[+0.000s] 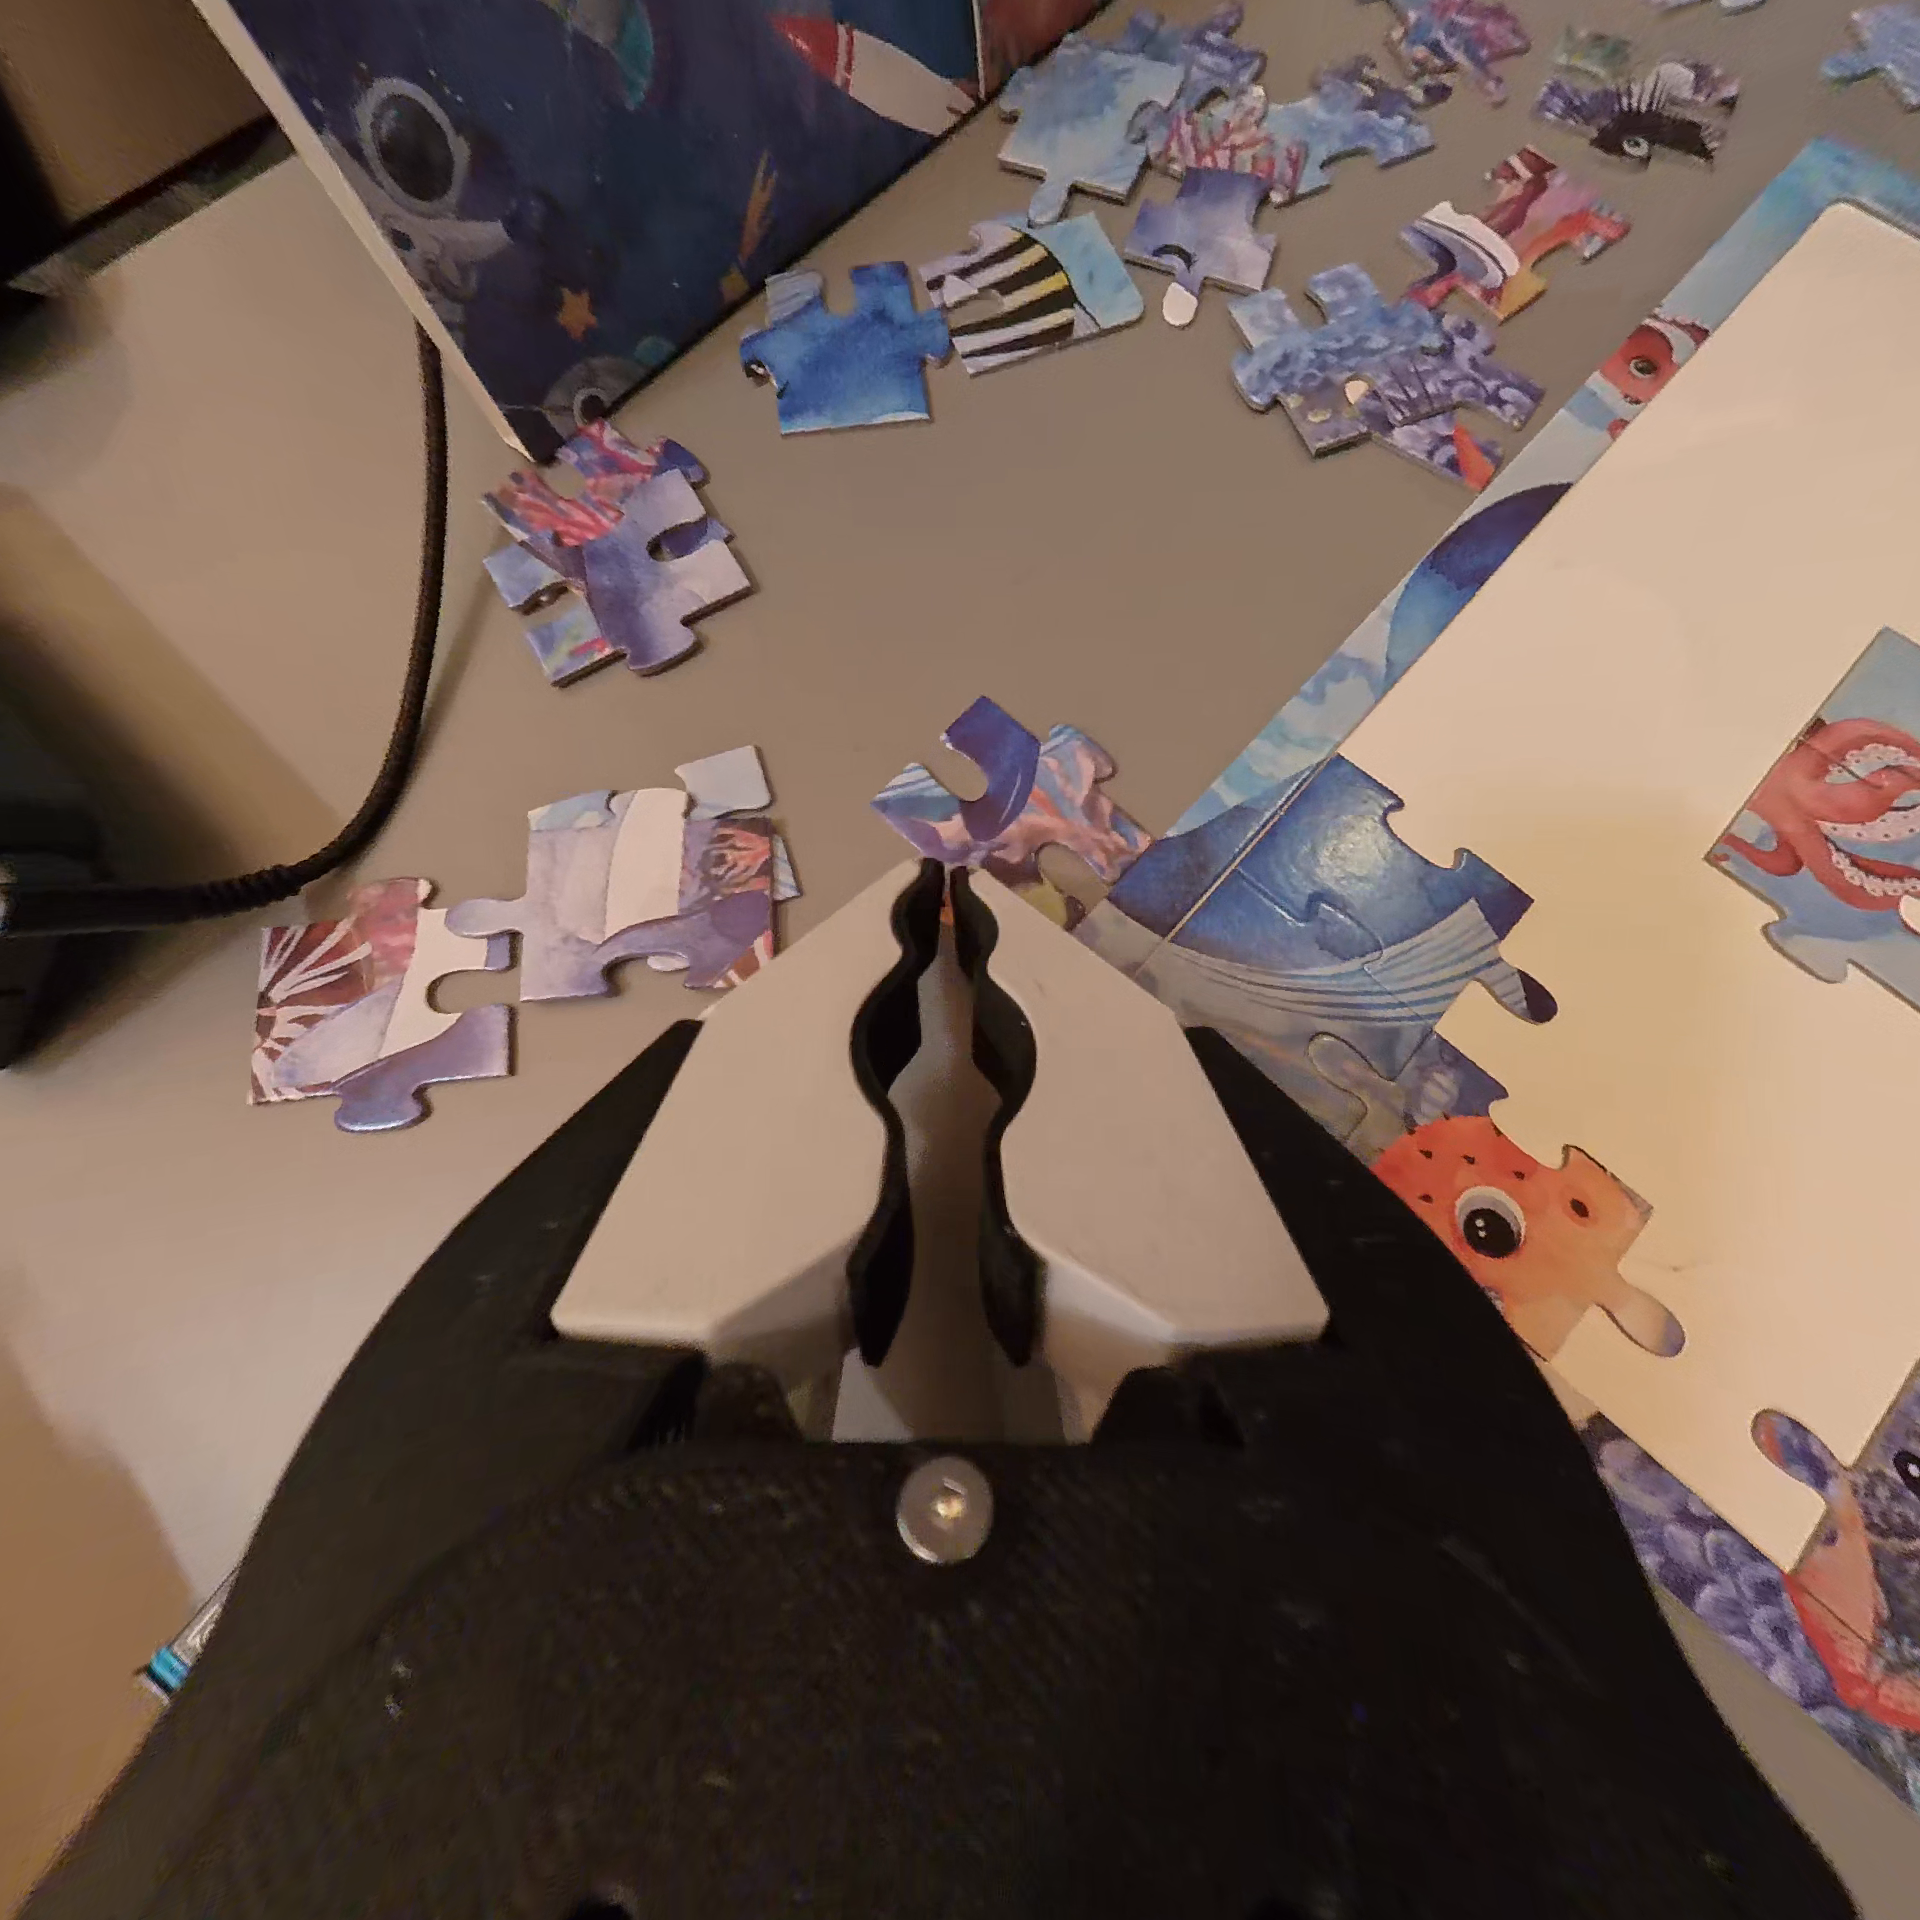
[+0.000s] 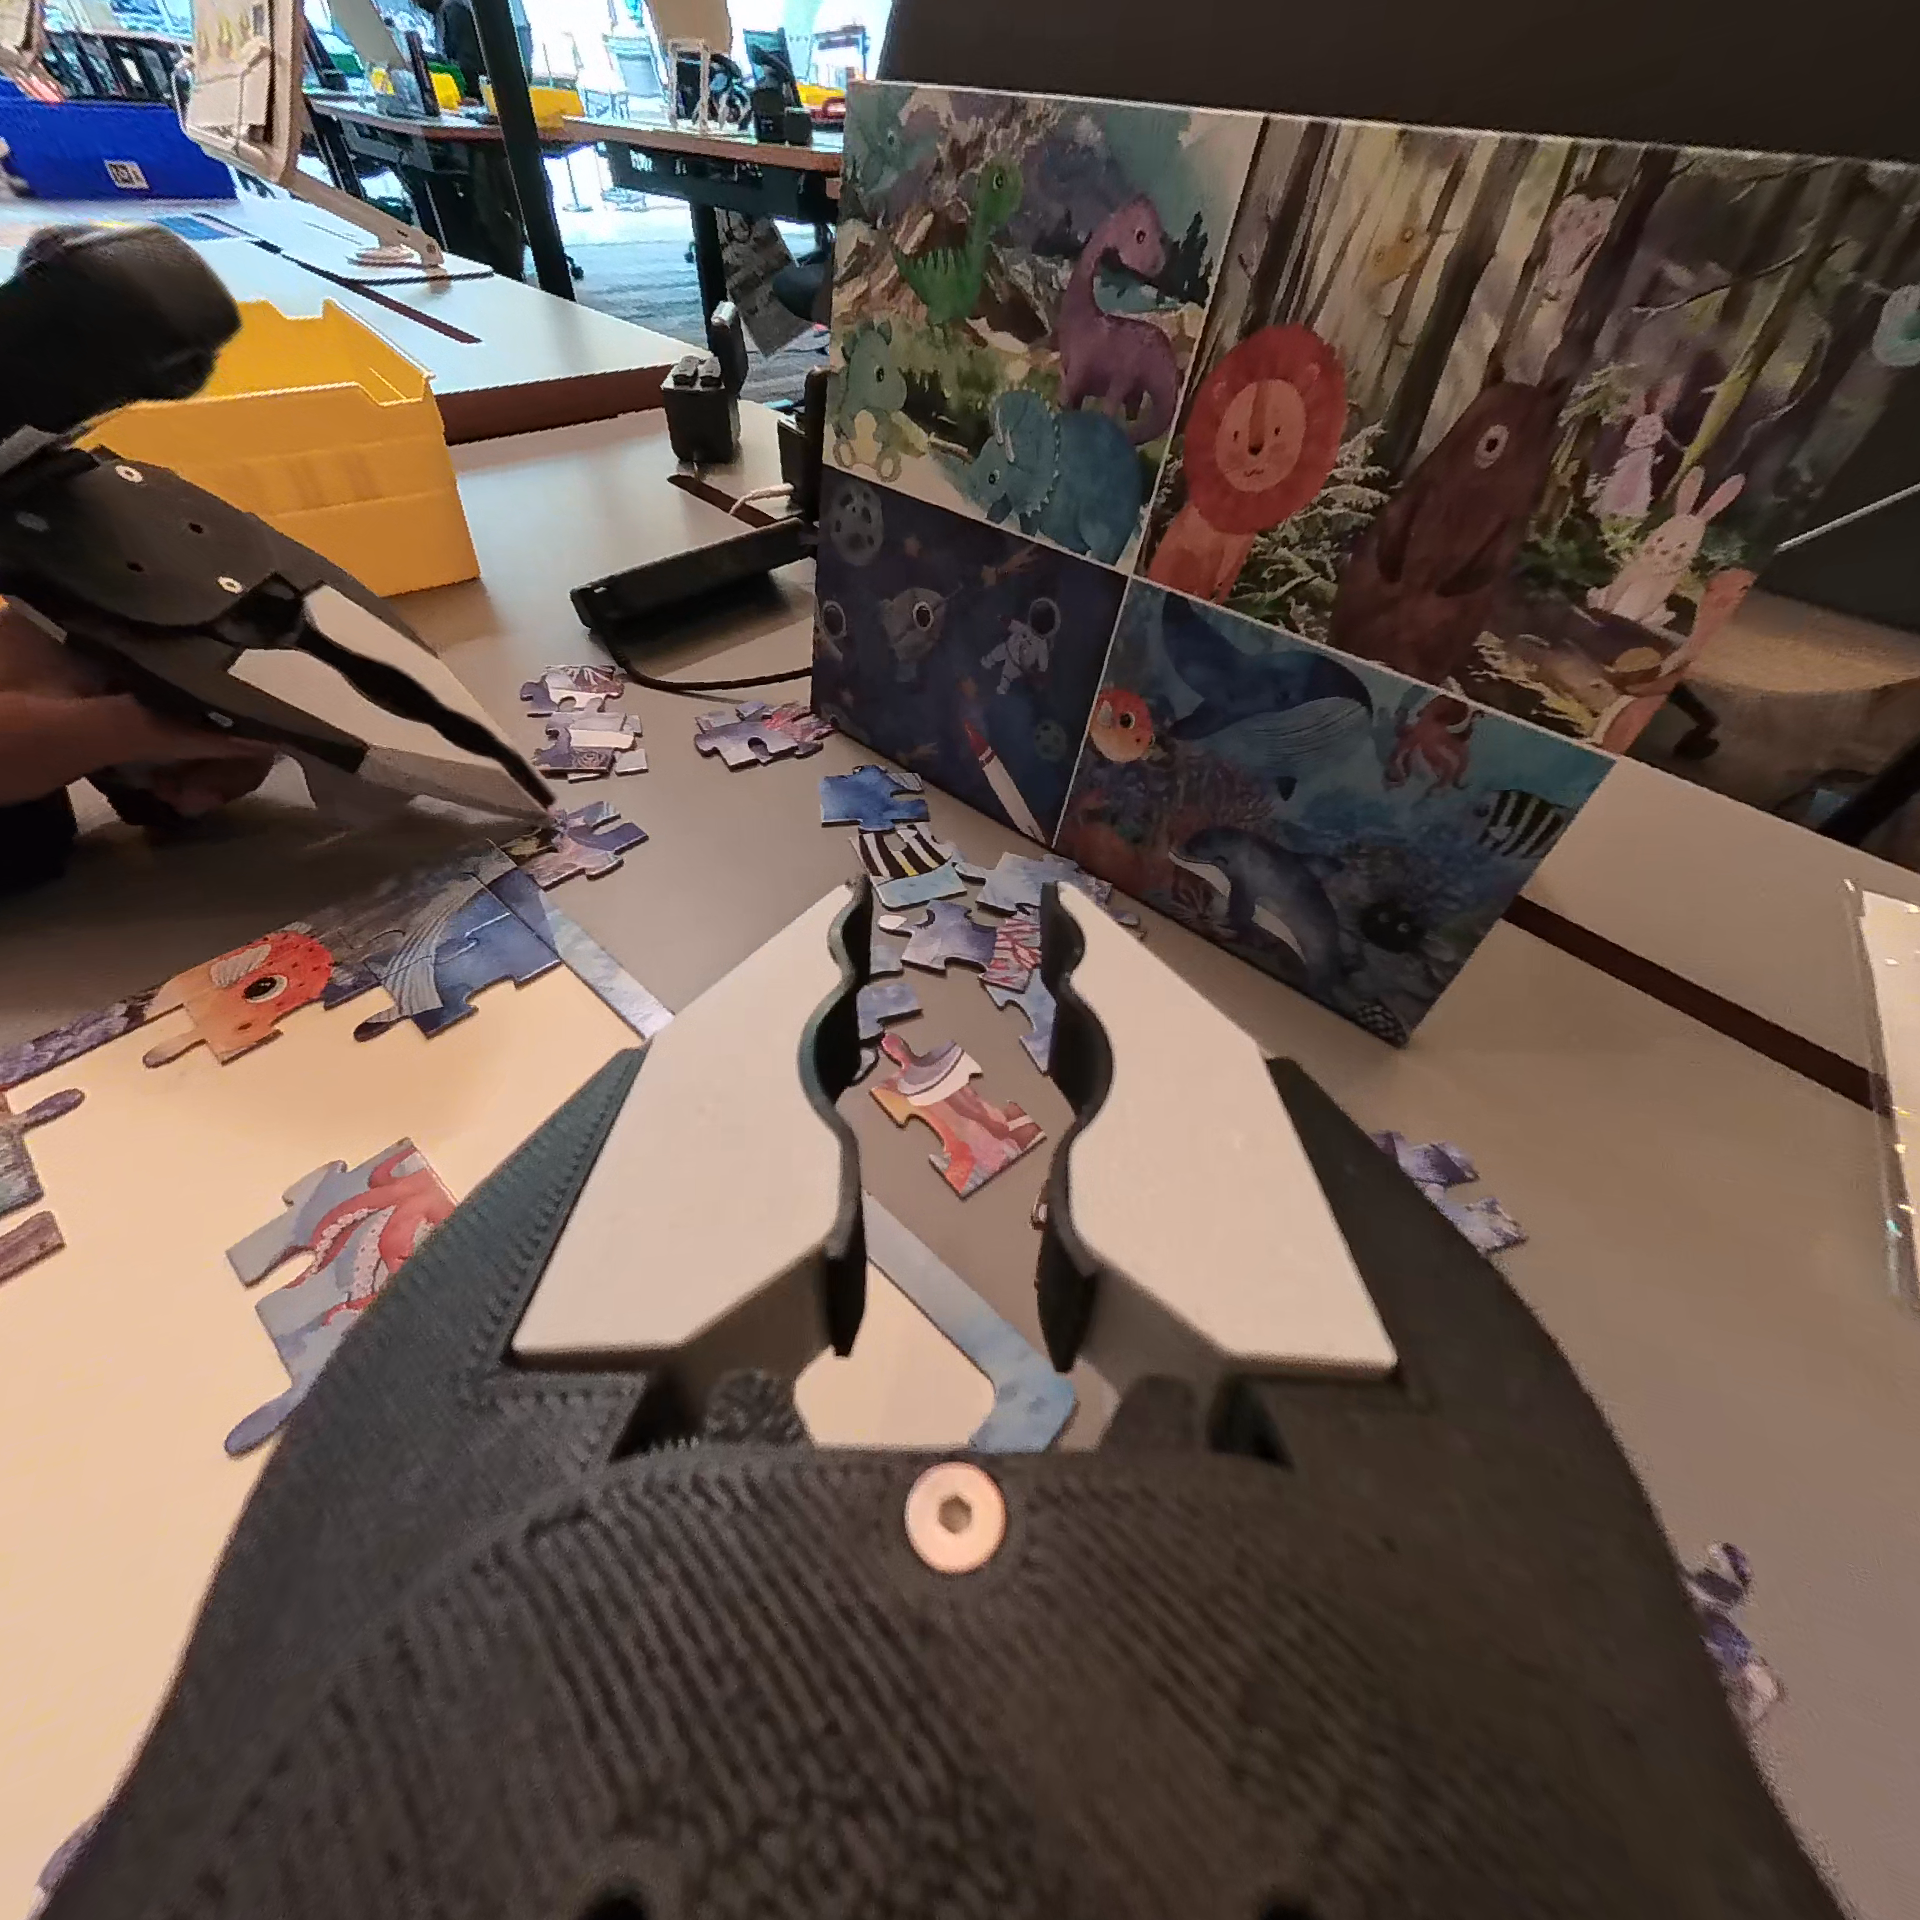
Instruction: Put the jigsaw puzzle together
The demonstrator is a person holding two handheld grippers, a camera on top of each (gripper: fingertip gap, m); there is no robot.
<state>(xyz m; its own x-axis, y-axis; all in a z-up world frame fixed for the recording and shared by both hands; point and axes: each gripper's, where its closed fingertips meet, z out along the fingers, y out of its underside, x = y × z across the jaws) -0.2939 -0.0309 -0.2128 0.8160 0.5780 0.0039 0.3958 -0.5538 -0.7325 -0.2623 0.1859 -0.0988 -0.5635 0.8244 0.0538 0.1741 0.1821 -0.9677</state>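
The puzzle tray [image 1: 1558,582] has a cream floor and a blue frame. Whale pieces [image 1: 1320,914], an orange pufferfish piece [image 1: 1507,1226] and an octopus piece [image 1: 1849,810] sit in it. My left gripper [image 1: 940,883] is shut, pinching the near edge of a blue‑purple coral piece [image 1: 997,800] at the tray's outer edge. In the right wrist view its tips [image 2: 540,816] meet that piece [image 2: 587,836] low on the table. My right gripper [image 2: 951,904] is open and empty, above loose pieces; a pink jellyfish piece [image 2: 956,1122] lies beneath its gap. The tray [image 2: 125,1403] lies left of it.
Several loose pieces [image 1: 1195,187] lie scattered on the grey table beside the tray. The puzzle box [image 2: 1299,499] stands upright behind them; it also shows in the left wrist view [image 1: 623,187]. A black cable [image 1: 421,623], a black device [image 2: 686,582] and a yellow bin [image 2: 312,447] sit at far left. Spacing between my two grippers at the tips: around 25 cm.
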